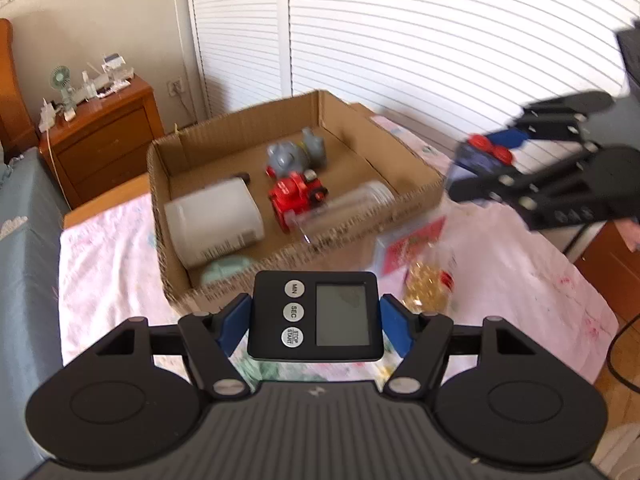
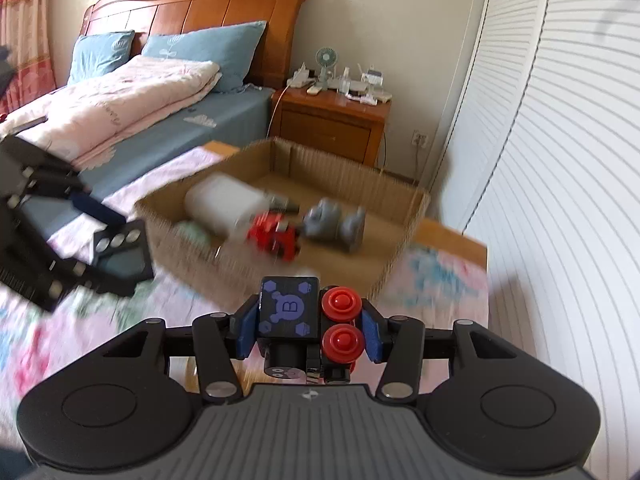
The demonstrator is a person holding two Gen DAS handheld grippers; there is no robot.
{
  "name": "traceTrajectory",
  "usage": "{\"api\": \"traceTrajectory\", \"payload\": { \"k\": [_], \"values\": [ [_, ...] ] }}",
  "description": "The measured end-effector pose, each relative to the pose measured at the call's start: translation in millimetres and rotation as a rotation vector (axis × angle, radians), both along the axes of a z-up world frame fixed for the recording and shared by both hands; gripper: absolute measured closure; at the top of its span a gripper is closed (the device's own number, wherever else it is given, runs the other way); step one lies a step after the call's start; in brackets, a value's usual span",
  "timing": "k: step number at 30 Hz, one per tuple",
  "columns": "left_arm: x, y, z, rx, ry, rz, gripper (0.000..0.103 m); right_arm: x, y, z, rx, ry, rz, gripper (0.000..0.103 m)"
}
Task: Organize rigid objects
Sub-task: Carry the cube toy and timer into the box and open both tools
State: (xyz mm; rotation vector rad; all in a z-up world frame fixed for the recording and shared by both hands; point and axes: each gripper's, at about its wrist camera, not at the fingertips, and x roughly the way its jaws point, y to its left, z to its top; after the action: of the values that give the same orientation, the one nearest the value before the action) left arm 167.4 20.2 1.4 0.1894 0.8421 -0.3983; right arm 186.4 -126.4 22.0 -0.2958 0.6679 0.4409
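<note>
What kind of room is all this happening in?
A bedroom, most likely in someone's home. A bed with a carved wooden headboard and blue pillows shows in the right wrist view, beside a wooden nightstand holding a small desk fan, and white louvred closet doors line the wall.

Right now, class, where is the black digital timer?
In the left wrist view the black digital timer is clamped in the left gripper, just in front of the cardboard box.

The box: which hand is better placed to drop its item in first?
Probably left. The left gripper holds the timer close to the box wall. The right gripper, gripping the toy, seems farther away.
</note>
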Motion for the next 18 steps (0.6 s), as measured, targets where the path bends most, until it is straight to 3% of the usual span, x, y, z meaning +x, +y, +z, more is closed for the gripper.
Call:
{"api": "traceTrajectory", "payload": {
  "k": [7, 8, 9, 11, 14, 18],
  "values": [
    [21.8, 5.2, 8.6, 0.012, -0.026, 0.036, 0.034, 63.3, 20.0, 2.8, 0.011, 0.018, -0.049, 0.047],
    [24.5, 5.8, 8.8, 0.012, -0.027, 0.040, 0.034, 70.5, 21.3, 1.2, 0.013, 0.010, -0.066, 0.042],
    [27.6, 6.5, 9.0, 0.013, -0.027, 0.044, 0.034, 75.2, 21.5, -0.3, 0.013, -0.002, -0.096, 0.024],
    [31.5, 8.5, 9.3, 0.014, -0.030, 0.052, 0.034, 80.7, 19.9, -3.5, 0.032, 0.010, -0.134, 0.002],
    [39.1, 10.5, 9.3, 0.019, -0.028, 0.060, 0.034, 77.3, 13.4, -3.9, 0.105, 0.032, -0.140, 0.000],
    [51.5, 9.6, 10.5, 0.021, -0.023, 0.070, 0.034, 69.7, 11.1, -3.8, 0.102, 0.061, -0.158, 0.000]
  ]
}}
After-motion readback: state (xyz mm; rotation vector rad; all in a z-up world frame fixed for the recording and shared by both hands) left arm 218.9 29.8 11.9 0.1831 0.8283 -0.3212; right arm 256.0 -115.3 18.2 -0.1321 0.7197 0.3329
